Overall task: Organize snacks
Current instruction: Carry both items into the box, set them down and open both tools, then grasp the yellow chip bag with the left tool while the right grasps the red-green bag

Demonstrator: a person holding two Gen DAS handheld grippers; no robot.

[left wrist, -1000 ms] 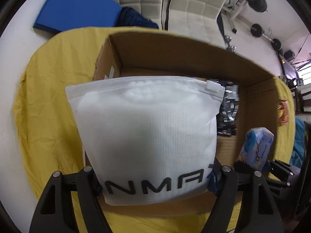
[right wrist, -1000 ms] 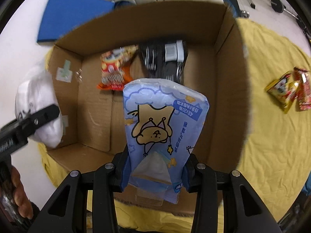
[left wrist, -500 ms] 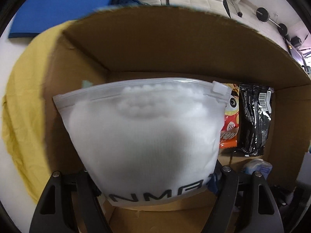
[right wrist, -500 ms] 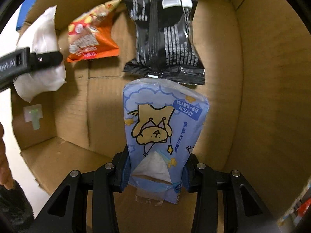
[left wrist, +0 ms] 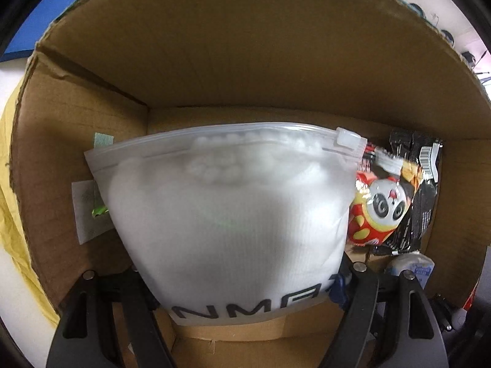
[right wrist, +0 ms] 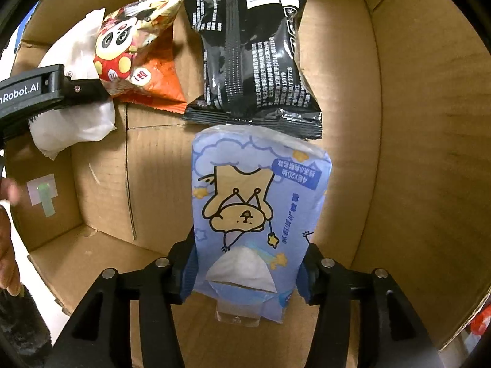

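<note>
inside the cardboard box (right wrist: 414, 122) the left gripper (left wrist: 242, 279) clamped a white zip pouch (left wrist: 227, 214) between its fingers, the right gripper (right wrist: 245, 263) squeezed a blue tissue pack (right wrist: 260, 196), and a black snack bag (right wrist: 251, 52) lay beside a panda snack bag (right wrist: 138, 52) on the box floor.

Both held items inside the cardboard box (right wrist: 414, 122), over its floor.

Zip bag (left wrist: 233, 224) at the left side, clamped in the left gripper (left wrist: 242, 288); panda snack packet (right wrist: 138, 49) just right of it, against the far wall, dark snack packet (right wrist: 251, 49) beside that (edges touching). Tissue pack (right wrist: 260, 208) in the right gripper (right wrist: 248, 263), just in front of the dark packet.
</note>
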